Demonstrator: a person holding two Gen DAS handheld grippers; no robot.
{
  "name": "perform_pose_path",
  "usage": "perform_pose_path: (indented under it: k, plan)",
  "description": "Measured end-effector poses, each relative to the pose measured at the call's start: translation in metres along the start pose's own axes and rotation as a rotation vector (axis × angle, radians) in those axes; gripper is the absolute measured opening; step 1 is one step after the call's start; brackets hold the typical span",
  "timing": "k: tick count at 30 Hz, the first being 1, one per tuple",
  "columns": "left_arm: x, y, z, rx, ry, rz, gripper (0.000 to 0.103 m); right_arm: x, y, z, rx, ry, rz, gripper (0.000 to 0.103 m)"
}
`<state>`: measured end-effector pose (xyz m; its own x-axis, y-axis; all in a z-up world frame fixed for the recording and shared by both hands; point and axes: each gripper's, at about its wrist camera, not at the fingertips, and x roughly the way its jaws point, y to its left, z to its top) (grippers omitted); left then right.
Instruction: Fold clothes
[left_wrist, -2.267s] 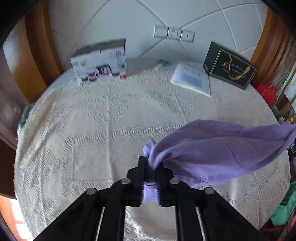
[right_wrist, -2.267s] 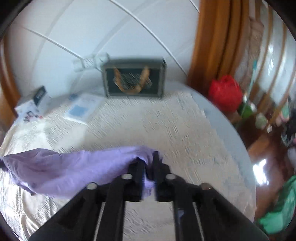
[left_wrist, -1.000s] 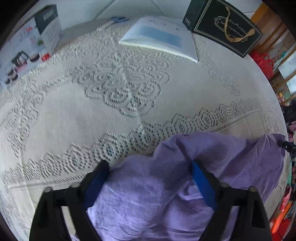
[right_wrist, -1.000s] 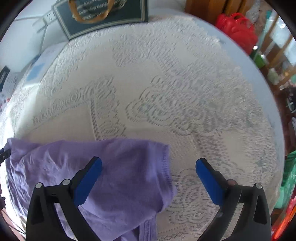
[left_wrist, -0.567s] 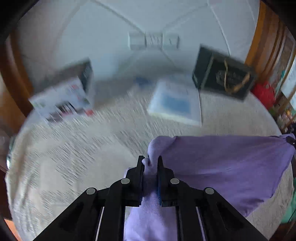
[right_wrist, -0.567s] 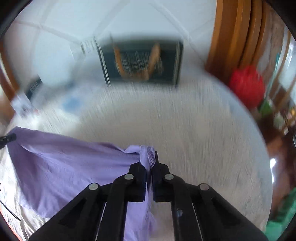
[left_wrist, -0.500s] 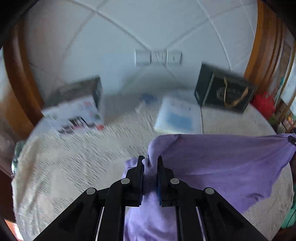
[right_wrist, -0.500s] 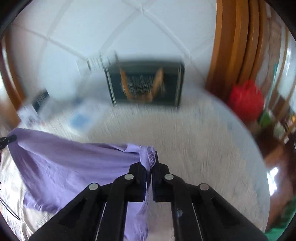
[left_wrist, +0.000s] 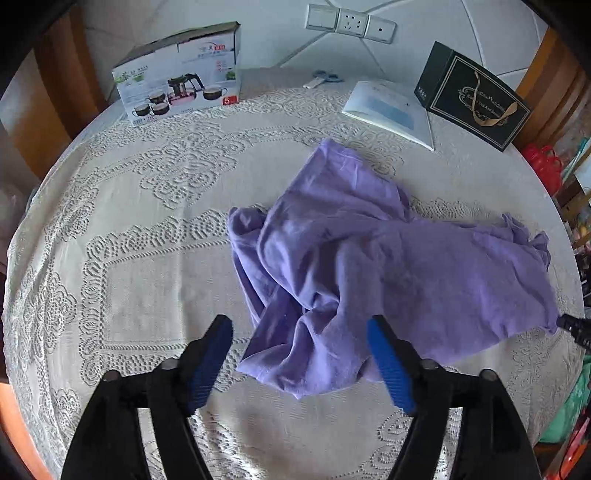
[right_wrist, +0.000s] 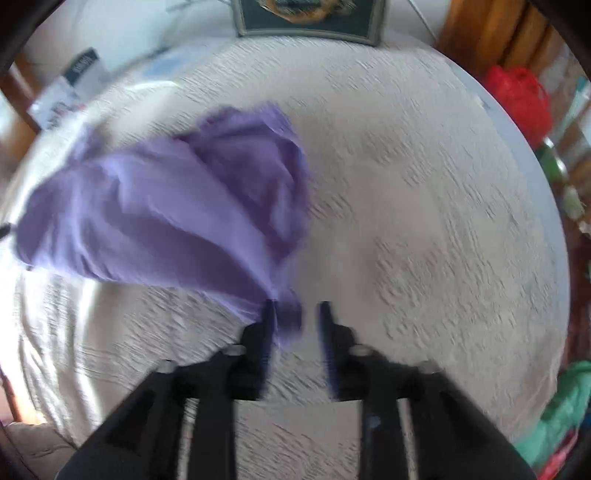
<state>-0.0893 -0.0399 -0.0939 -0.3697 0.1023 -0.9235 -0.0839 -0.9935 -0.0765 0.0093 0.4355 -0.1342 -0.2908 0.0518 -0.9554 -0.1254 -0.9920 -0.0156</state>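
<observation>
On the lace-covered bench (left_wrist: 155, 206), with the purple garment (left_wrist: 369, 258) crumpled, let both opening claws, left claw (left_wrist: 299, 354) and right claw (right_wrist: 295, 325), clear the cloth before regrasping corners to spread it flat.

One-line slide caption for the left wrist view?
Left gripper opening above a crumpled purple garment on the lace tablecloth.

I see a lace tablecloth (left_wrist: 155, 229) under everything. At its far edge stands a tea-set box (left_wrist: 181, 70), right of it scissors (left_wrist: 325, 77), a white envelope (left_wrist: 391, 109) and a dark gift box (left_wrist: 476, 98). Wall sockets (left_wrist: 351, 24) sit above; a red bag (left_wrist: 543, 164) lies beyond the tablecloth's right rim.
</observation>
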Motion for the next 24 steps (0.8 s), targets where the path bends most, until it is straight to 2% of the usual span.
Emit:
perform_pose_path:
  k: [1,2,6,12,18,24]
  plan:
    - [-0.002,0.0,0.006,0.009,-0.015,0.001,0.078,-0.002,-0.004,-0.001,0.013,-0.003,-0.008,0.056]
    - [-0.002,-0.002,0.013,0.018,-0.026,0.001,0.078,-0.007,-0.007,0.001,0.028,-0.015,-0.007,0.06]
    - [0.006,-0.011,0.052,0.049,-0.043,-0.004,0.078,-0.029,-0.012,0.02,0.068,-0.091,0.016,0.06]
    - [0.053,-0.017,0.106,0.07,-0.003,0.009,0.078,-0.035,0.003,0.073,0.068,-0.15,0.09,0.06]
    - [0.089,-0.012,0.121,0.077,0.052,0.014,0.078,-0.003,0.016,0.105,0.038,-0.097,0.137,0.06]
    - [0.112,-0.014,0.123,0.109,0.083,0.007,0.078,0.01,0.018,0.094,0.016,-0.011,0.175,0.06]
